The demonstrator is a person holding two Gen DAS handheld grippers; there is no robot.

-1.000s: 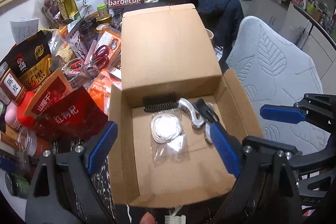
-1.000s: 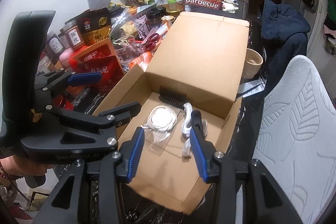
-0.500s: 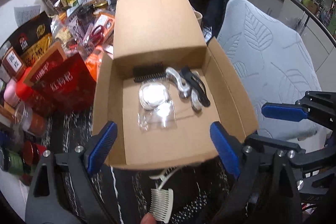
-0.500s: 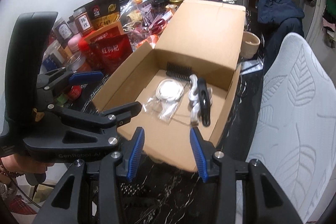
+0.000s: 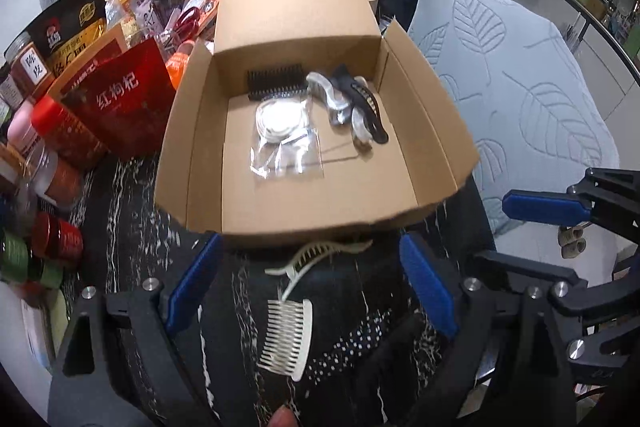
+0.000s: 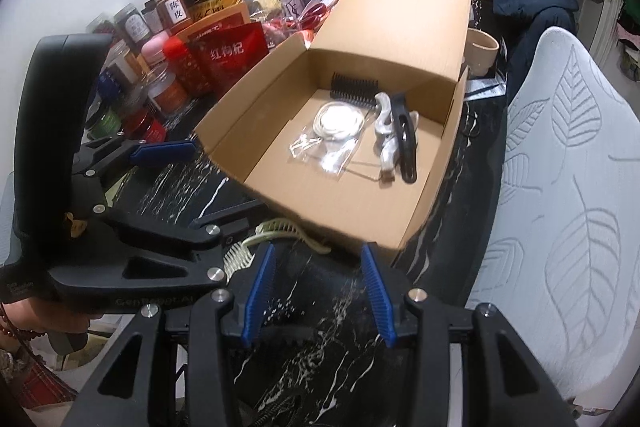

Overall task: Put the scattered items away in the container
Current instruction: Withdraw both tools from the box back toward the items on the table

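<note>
An open cardboard box (image 5: 200, 131) (image 6: 256, 119) holds a black comb (image 5: 276, 87), a bagged white cable (image 5: 282, 123), a silver clip (image 5: 328, 99) and a black clip (image 5: 366, 107). On the black marbled table in front of the box lie a cream claw clip (image 5: 316, 257) (image 6: 280, 229) and a cream comb (image 5: 286, 339) (image 6: 238, 259). My left gripper (image 5: 310, 287) hangs open above these two, touching neither. To its right, my right gripper (image 6: 319, 291) is part open over bare table, with nothing between its pads.
Snack bags (image 5: 116, 107) and jars (image 5: 56, 235) crowd the table left of the box. A pale leaf-patterned chair (image 5: 520, 87) stands close on the right. A beige cup (image 6: 482, 49) sits behind the box's right corner, with a dark jacket (image 6: 528, 7) beyond.
Both grippers drew back from above the box toward the near table edge and sank a little. The cream claw clip and comb came into view under the left gripper. Jaws unchanged.
</note>
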